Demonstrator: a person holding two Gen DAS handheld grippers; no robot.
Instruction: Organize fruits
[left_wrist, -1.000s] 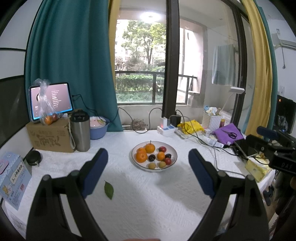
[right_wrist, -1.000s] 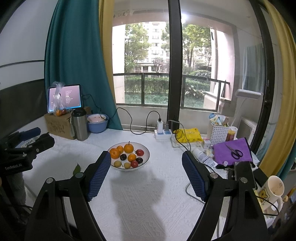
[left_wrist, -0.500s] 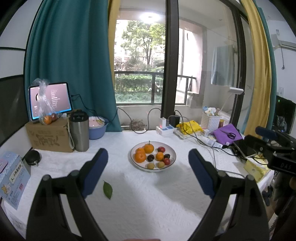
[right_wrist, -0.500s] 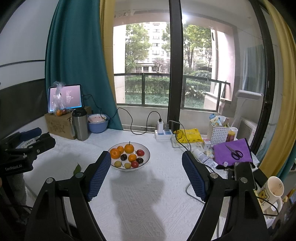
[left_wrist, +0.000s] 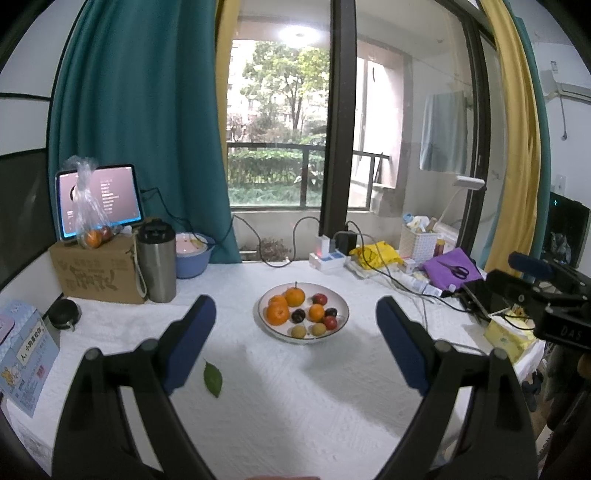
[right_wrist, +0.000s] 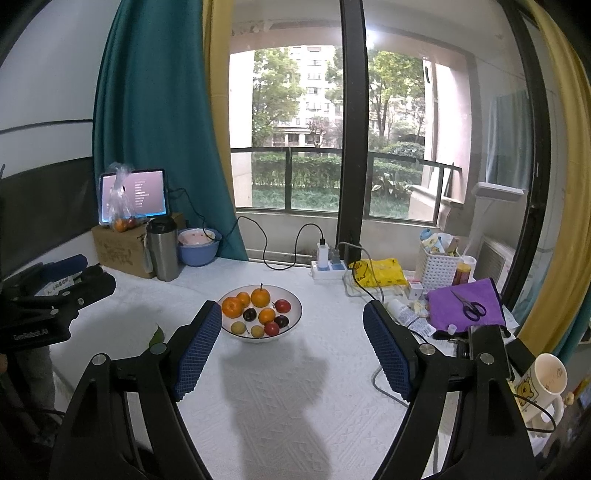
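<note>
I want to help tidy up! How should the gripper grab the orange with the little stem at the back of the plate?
Probably from above, fingers closing on the round sides of the stemmed orange, below the stem. It sits at the back of the plate with another orange beside it, so a sideways approach looks crowded.

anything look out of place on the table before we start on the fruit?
One stray: a green leaf lies loose on the white tablecloth, apart from the fruit bowl and nearer the left tool. The fruit all sits inside the bowl; nothing is spilled or tipped. Both tools, including the right tool, are open and empty.
</note>
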